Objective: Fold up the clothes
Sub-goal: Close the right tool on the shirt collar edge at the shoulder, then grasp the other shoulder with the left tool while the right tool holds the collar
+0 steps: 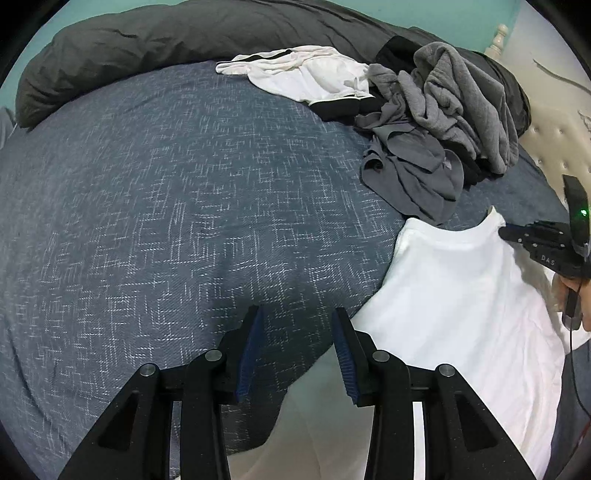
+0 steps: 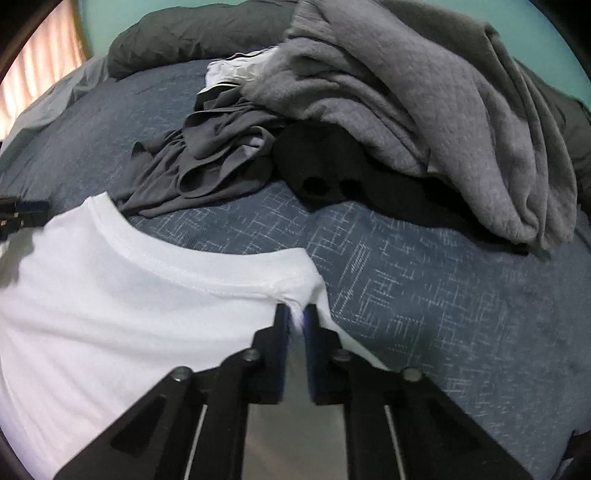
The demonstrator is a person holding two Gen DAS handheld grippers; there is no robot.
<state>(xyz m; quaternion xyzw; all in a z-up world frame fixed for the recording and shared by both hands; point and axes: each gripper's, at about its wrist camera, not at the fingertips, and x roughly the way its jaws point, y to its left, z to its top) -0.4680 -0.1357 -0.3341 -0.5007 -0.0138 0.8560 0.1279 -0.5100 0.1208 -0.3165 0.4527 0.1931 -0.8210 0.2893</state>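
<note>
Lying across the bed: a dark blue bedspread [image 1: 177, 206] with a pale crosshatch weave covers most of both views.
Bedding at the far edge: a dark grey duvet [image 1: 155, 40] is bunched along the back of the bed.
Room: a teal wall [image 1: 454, 16] shows behind the bedding; a cream tufted headboard [image 1: 554, 144] with a turned post stands at the right of the left wrist view; a lit pinkish curtain [image 2: 40, 62] shows at the far left of the right wrist view.
Task's thing: a white T-shirt [image 2: 122, 295] lies flat at the near edge of the bed, its round collar towards the pile of laundry.
Right gripper [image 2: 297, 315]: pressed together, pinching the T-shirt's fabric at the shoulder, just beside the end of the collar.
Left gripper [image 1: 297, 321]: spread, nothing between its blue pads, hovering over the bedspread just beside the T-shirt's left edge.
Laundry pile: a grey sweatshirt [image 2: 424, 92] is heaped over a black garment [image 2: 332, 166], with a crumpled dark grey garment [image 2: 207, 158] beside them, near the T-shirt's collar.
Further back: a white garment with black trim [image 1: 314, 74] lies touching the pile.
Writing: the letters "DAS" can be read on the right gripper's black body in the left wrist view.
Person: part of a hand [image 1: 580, 295] holds that gripper's handle at the right edge.
</note>
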